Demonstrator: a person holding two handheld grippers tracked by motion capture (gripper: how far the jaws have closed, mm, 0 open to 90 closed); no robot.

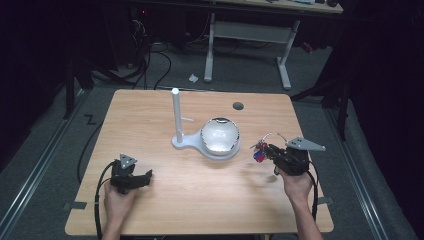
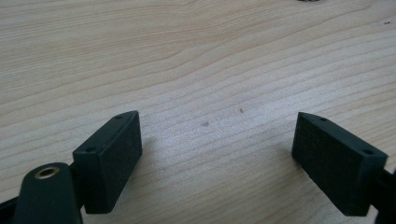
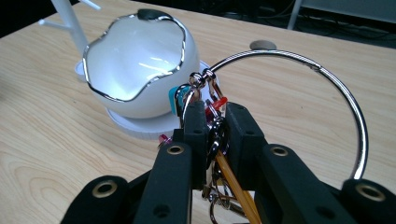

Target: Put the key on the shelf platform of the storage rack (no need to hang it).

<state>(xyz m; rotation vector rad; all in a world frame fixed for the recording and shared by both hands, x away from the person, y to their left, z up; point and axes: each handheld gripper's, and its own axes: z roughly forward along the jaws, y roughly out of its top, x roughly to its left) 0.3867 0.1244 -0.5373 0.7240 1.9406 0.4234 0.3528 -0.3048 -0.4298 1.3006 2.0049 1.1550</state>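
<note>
Both of my hands come in from the bottom edge of the high view, each one holding a black gripper over the wooden table [image 1: 150, 210]. My left hand [image 1: 117, 200] holds the left gripper [image 1: 142, 178] low, near the front left part of the table. From the left gripper view I can see its two black pads [image 2: 109, 161] standing far apart, with bare wood and a couple of tiny dark specks between them, so it is wide open and has nothing in it.

My right hand [image 1: 296, 185] holds the right gripper [image 1: 267, 150] on the right side of the table. Its jaws are squeezed tight on a key bunch [image 3: 212, 135] (I can see little clips, something red, something blue-green and a yellowish strip all pressed together). A big shiny ring [image 3: 341, 88] is hooked to the bunch and loops up and off to the right, above the table.

Just left of the bunch sits a round white bowl [image 3: 135, 70] with a wavy silver rim, tipped so its open side faces me. It rests on a flat white base [image 1: 187, 144] near the middle of the table. A tall white post [image 1: 176, 112] with little side pegs stands up from that same base, left of the bowl. Behind it, near the far edge, is a small dark round hole [image 1: 238, 106] in the table.
</note>
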